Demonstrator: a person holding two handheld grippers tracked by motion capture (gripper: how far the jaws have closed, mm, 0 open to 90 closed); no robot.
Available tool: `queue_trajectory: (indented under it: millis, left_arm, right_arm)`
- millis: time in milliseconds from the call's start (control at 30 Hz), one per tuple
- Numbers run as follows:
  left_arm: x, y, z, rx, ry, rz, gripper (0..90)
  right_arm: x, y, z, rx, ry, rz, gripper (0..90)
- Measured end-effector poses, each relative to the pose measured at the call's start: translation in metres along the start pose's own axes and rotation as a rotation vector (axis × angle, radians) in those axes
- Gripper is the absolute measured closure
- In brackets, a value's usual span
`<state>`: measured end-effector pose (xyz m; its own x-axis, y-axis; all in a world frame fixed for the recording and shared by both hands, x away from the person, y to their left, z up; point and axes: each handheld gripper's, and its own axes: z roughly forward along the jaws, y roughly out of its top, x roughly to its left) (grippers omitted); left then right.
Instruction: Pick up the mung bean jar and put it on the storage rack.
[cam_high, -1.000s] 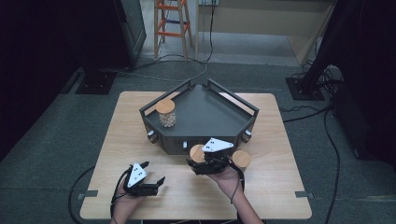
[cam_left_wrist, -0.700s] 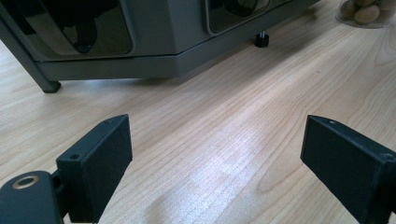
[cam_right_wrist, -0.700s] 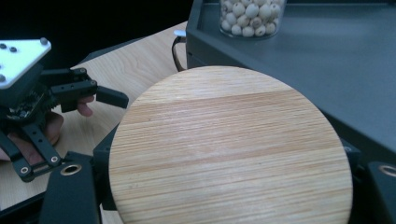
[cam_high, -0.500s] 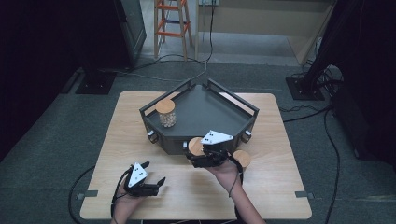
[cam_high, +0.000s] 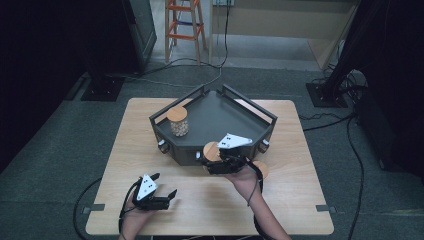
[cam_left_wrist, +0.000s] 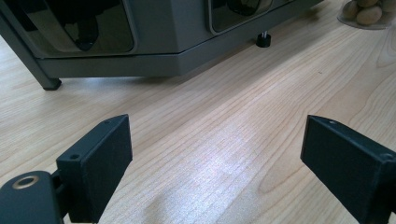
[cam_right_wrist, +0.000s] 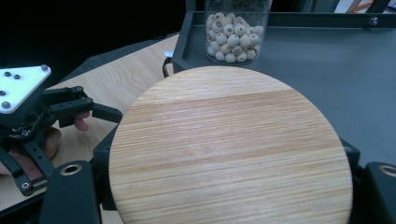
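- The right gripper (cam_high: 216, 159) holds a jar with a round wooden lid (cam_right_wrist: 231, 149); its fingers are closed against the jar's sides just under the lid.
- In the high view, that jar (cam_high: 211, 151) sits at the near front edge of the dark grey tray (cam_high: 220, 117), the gripper just in front of the tray wall.
- A second jar (cam_high: 178, 121), filled with pale round beads, stands upright inside the tray near its left rail.
- A third wooden lid (cam_high: 261, 170) shows on the bench (cam_high: 300, 200) beside the right wrist.
- The left gripper (cam_high: 162, 191) rests low over the bench, well apart from the tray, its fingers (cam_left_wrist: 95, 165) spread wide and holding nothing.
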<state>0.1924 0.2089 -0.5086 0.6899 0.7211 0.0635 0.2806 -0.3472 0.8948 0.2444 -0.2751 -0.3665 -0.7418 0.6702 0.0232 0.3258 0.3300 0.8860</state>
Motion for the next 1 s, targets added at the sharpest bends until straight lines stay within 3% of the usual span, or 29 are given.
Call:
queue_trajectory:
  millis: [1000]
  left_arm:
    - [0.001, 0.001, 0.002, 0.003, -0.018, 0.007, 8.9]
  right_arm:
    - [-0.007, 0.020, 0.000, 0.008, -0.003, -0.002, 25.2]
